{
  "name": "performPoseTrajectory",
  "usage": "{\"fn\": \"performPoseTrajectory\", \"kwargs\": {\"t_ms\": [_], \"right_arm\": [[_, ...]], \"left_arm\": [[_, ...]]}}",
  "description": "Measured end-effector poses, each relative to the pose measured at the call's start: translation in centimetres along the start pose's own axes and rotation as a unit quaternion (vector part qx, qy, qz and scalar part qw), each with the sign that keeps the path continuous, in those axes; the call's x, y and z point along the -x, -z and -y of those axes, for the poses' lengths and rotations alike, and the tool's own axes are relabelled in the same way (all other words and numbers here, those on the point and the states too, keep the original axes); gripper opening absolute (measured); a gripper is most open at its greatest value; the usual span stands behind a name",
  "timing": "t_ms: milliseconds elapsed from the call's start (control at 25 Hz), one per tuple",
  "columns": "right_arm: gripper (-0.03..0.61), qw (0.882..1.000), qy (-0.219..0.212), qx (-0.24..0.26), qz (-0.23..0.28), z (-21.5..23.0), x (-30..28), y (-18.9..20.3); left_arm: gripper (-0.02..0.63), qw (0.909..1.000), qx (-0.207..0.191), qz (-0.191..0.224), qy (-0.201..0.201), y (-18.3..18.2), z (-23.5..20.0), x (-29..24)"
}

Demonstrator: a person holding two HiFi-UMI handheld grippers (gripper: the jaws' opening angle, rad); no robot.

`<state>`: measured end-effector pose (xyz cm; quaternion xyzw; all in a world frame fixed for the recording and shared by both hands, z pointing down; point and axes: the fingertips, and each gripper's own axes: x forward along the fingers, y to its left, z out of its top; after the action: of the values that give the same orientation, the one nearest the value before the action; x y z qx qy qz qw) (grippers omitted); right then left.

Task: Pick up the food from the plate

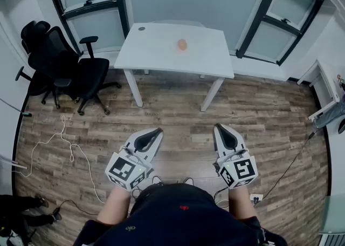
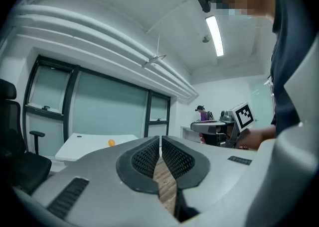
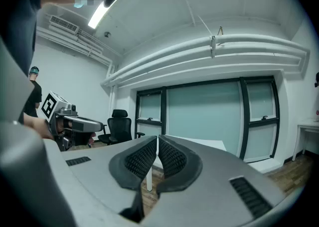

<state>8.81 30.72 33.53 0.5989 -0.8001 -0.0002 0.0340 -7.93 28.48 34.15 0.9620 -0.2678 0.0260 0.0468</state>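
An orange piece of food (image 1: 183, 44) lies on a barely visible clear plate on the white table (image 1: 161, 56) at the far side of the room. It shows as a small orange dot (image 2: 111, 143) in the left gripper view. My left gripper (image 1: 157, 131) and right gripper (image 1: 218, 128) hang side by side over the wooden floor, well short of the table. Both are shut with nothing between their jaws; the dark pads (image 2: 149, 156) (image 3: 172, 157) meet at the tips.
A black office chair (image 1: 59, 61) stands left of the table. A white cable (image 1: 64, 148) trails over the floor at the left. A second white desk (image 1: 323, 86) is at the right wall. Another person (image 2: 202, 114) stands far off.
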Motion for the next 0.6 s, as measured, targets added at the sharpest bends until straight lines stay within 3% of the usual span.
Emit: {"fn": "performPoseTrajectory", "kwargs": {"t_ms": [600], "right_arm": [[0.034,1.0,-0.01,-0.005,0.01,-0.66,-0.38,0.11]], "left_arm": [[0.034,1.0,-0.003,-0.005,-0.005,0.64,-0.18,0.73]]}}
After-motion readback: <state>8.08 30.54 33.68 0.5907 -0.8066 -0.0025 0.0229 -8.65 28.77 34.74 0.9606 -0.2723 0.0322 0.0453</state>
